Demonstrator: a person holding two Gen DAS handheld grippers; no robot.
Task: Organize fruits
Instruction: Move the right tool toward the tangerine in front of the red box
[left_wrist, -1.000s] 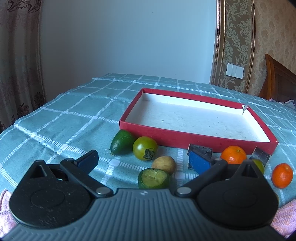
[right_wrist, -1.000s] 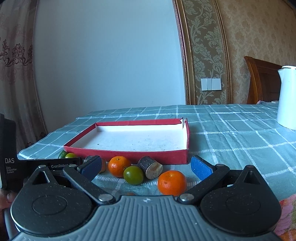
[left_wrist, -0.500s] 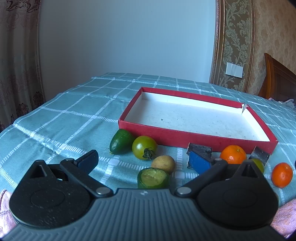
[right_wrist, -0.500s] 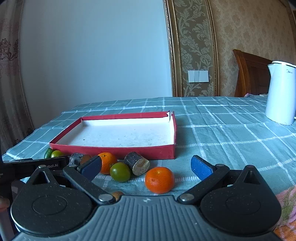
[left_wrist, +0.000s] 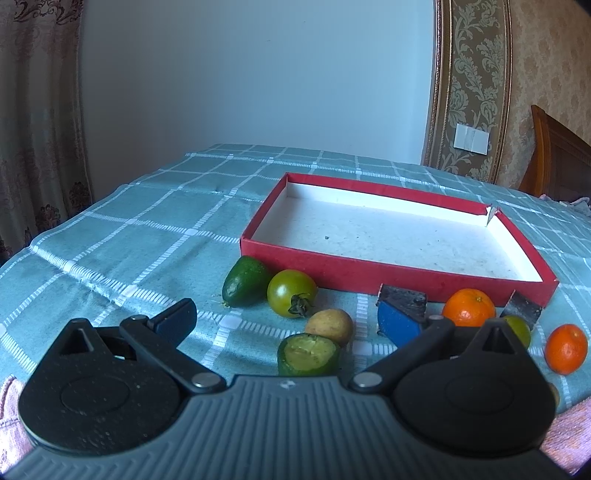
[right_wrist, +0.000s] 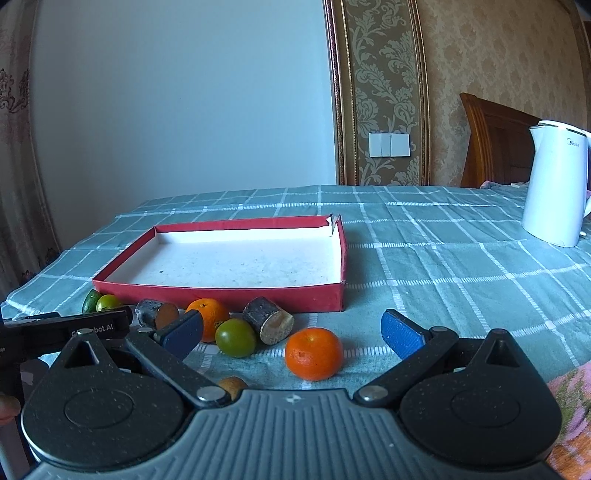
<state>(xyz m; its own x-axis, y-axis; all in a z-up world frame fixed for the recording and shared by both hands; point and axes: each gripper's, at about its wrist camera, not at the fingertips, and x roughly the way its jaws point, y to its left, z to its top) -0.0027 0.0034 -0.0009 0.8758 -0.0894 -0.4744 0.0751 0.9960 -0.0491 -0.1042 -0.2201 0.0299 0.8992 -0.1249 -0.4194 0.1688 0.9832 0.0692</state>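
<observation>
Left tongs (left_wrist: 286, 321) apart, gripping nothing; right tongs (right_wrist: 291, 330) apart too, gripping nothing. Shallow red cardboard tray with white inside (left_wrist: 399, 271) sits mid-frame on the teal checked worktop (left_wrist: 122, 254), no fruit in it. The fruit lies in a row just in front of its near wall.

Left view: dark green oval fruit (left_wrist: 245, 280), green tomato (left_wrist: 291, 298), small yellowish fruit (left_wrist: 329, 325), cut green fruit (left_wrist: 308, 354) partly hidden by the tongs body, two oranges (left_wrist: 469, 307), and a second green tomato mostly hidden lower right.

Only the right view shows the two wood log pieces' cut ends (right_wrist: 269, 325), a white electric kettle (right_wrist: 556, 184) at right, cut off by the edge, and a brownish fruit (right_wrist: 232, 386) half hidden at lower centre.
</observation>
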